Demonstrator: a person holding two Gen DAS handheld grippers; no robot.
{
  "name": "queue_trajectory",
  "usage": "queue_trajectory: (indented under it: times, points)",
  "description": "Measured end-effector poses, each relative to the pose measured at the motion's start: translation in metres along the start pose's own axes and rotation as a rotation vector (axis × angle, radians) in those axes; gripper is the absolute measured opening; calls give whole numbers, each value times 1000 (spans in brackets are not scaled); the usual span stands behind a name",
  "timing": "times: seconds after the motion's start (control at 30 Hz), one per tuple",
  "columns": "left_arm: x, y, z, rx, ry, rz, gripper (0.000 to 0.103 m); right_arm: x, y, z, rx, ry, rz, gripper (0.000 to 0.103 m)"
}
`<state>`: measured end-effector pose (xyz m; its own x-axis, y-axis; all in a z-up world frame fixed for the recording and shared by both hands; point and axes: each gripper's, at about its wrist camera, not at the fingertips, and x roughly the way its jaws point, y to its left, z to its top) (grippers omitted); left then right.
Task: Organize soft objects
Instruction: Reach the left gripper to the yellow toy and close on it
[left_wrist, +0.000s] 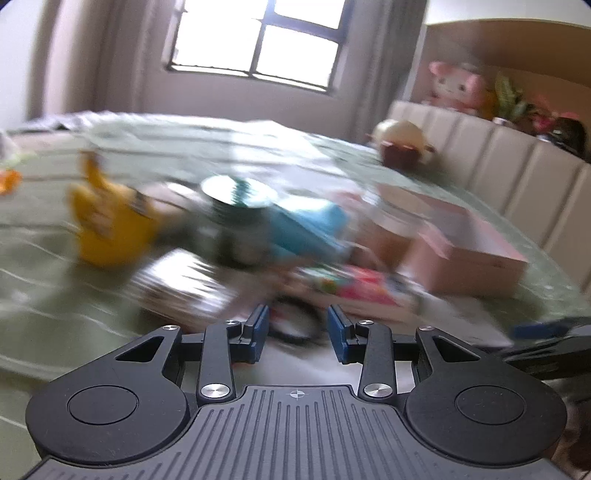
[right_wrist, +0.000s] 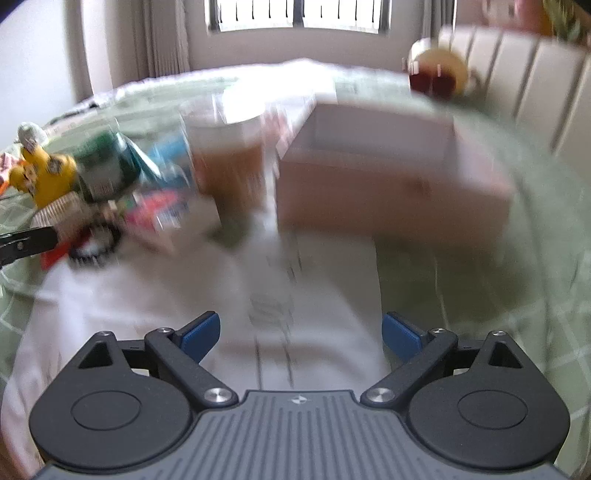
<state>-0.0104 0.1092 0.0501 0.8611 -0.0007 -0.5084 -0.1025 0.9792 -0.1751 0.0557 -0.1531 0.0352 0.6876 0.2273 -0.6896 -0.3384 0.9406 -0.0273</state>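
a: how did the left gripper (left_wrist: 297, 332) stand?

b: its blue ribbed pads were partly apart with nothing pressed between them. just past the tips lay a dark ring-shaped thing (left_wrist: 295, 328), too smeared to name.

a: and the right gripper (right_wrist: 301, 334)?

b: spread wide, jaws empty, over a flat white cloth (right_wrist: 207, 295) lying smooth on the bed.

a: what sat beyond the left one?

b: a heap of small goods: a yellow plush toy (left_wrist: 107, 221), soft and lumpy, at the left of the heap; a round tin with a shiny flat lid (left_wrist: 236, 194) beside it; a blue packet (left_wrist: 310, 229) leaning against the tin; a bright red and pink packet (left_wrist: 354, 288) lying flat nearer the gripper. everything was blurred, so those shapes were only roughly read.

a: any container?

b: a pink cardboard box (right_wrist: 388, 177), open on top, square-cornered, stood to the right of the heap, directly ahead of the right gripper. left of it rose a clear cylindrical jar (right_wrist: 231, 158) with brown contents.

a: and farther out?

b: the green checked bedspread (right_wrist: 498, 314) ran under it all. a round cream and maroon plush (left_wrist: 402, 142) rested by the padded, channelled headboard (left_wrist: 517, 173), and a pink plush (left_wrist: 458, 86) sat on the ledge above it. a barred window (left_wrist: 258, 40) glared behind grey curtains.
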Motion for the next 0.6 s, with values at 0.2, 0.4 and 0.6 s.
queue_trajectory:
  times: [0.2, 0.4, 0.6]
  points:
    - [-16, 53, 10, -23, 21, 196, 38, -18, 22, 13, -18, -228, 19, 96]
    - [-14, 91, 8, -117, 51, 117, 38, 1, 44, 10, -95, -174, 62, 96]
    - [2, 83, 24, -193, 55, 45, 38, 8, 45, -8, -119, -177, 13, 96]
